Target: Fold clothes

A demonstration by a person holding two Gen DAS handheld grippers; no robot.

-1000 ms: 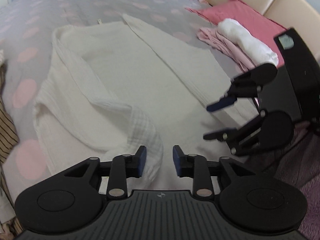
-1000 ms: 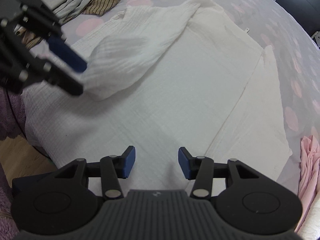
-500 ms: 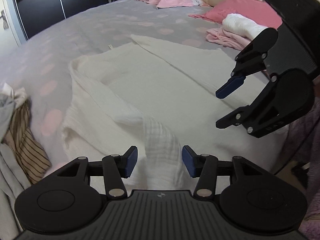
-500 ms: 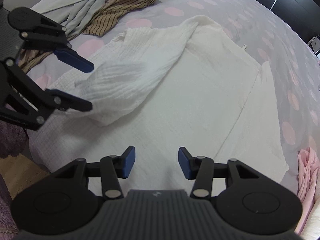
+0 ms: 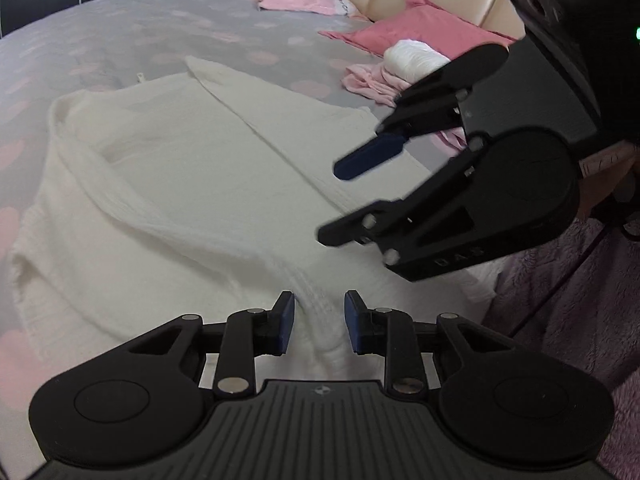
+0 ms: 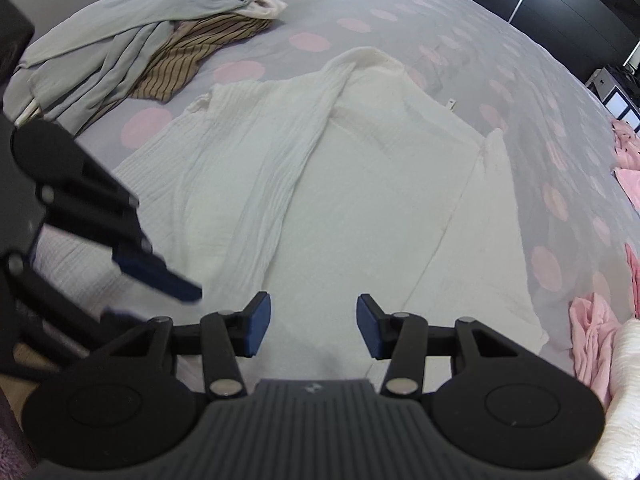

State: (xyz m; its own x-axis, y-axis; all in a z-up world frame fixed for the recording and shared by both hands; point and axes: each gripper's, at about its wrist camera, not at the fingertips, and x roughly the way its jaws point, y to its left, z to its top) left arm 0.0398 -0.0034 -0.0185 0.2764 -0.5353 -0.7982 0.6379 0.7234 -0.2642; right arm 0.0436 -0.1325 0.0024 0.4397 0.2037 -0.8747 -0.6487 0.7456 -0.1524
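Note:
A white crinkled garment (image 5: 192, 168) lies spread on the bed, one side panel folded in. Its sleeve (image 5: 168, 220) runs straight from the shoulder down to my left gripper (image 5: 318, 322), whose fingers have closed in on the bunched cuff, with fabric touching both pads. The sleeve (image 6: 288, 168) also shows as a long band ending near the blurred left gripper (image 6: 148, 296). My right gripper (image 6: 314, 326) is open with nothing between its fingers, hovering over the garment's body (image 6: 380, 208) near the hem. In the left wrist view the right gripper (image 5: 332, 204) hangs open just above the cloth.
The bed cover (image 5: 160, 32) is grey with pink dots. A pile of grey and striped clothes (image 6: 120, 52) lies at one side. Pink clothes (image 5: 376, 84), a rolled white towel (image 5: 416, 54) and a pink pillow (image 5: 420, 28) sit by the headboard. Purple fleece (image 5: 580, 300) is at the near edge.
The left gripper's fingers narrowed around the cuff. The sleeve, bunched in a loop before, now lies pulled straight toward the near edge. The right gripper dropped lower over the garment.

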